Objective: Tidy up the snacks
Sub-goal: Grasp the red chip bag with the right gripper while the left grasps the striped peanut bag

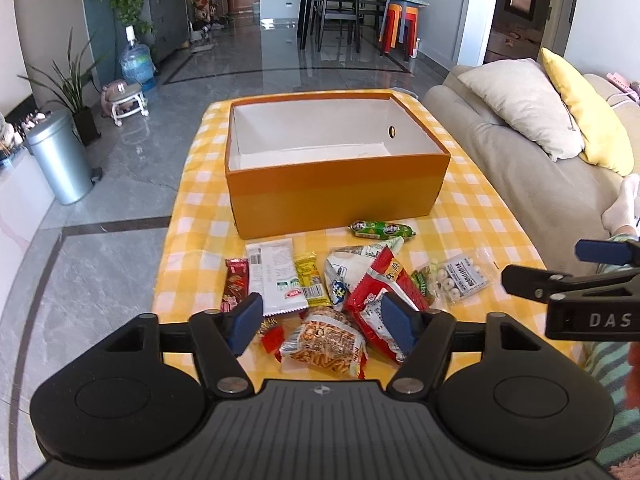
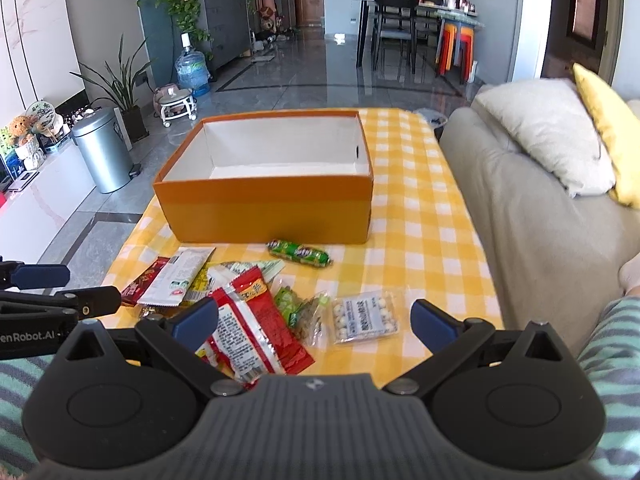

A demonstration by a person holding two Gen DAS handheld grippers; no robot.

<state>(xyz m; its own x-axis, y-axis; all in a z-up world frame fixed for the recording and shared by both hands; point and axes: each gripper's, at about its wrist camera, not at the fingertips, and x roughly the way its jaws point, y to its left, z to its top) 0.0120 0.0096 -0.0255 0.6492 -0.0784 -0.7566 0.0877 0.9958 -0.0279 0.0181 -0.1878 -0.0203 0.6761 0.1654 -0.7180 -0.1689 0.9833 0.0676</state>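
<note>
An open orange box [image 1: 336,196] [image 2: 264,212] with a white, empty inside stands on the yellow checked tablecloth [image 1: 472,208] [image 2: 416,224]. Several snack packets lie in front of it: a green sausage roll [image 1: 382,230] [image 2: 300,254], a red packet [image 1: 374,300] [image 2: 252,320], a white packet [image 1: 276,276] [image 2: 180,278], a clear bag of white candies [image 1: 464,276] [image 2: 366,314], and an orange noodle-snack packet [image 1: 326,344]. My left gripper [image 1: 322,322] is open above the near packets. My right gripper [image 2: 314,320] is open above the red packet and candy bag; it shows at the right edge of the left wrist view [image 1: 538,268].
A beige sofa [image 1: 532,164] [image 2: 532,208] with white and yellow cushions runs along the table's right side. A metal bin [image 1: 60,156] [image 2: 102,150], plants and a water jug stand on the floor at left. A dining table with chairs is far behind.
</note>
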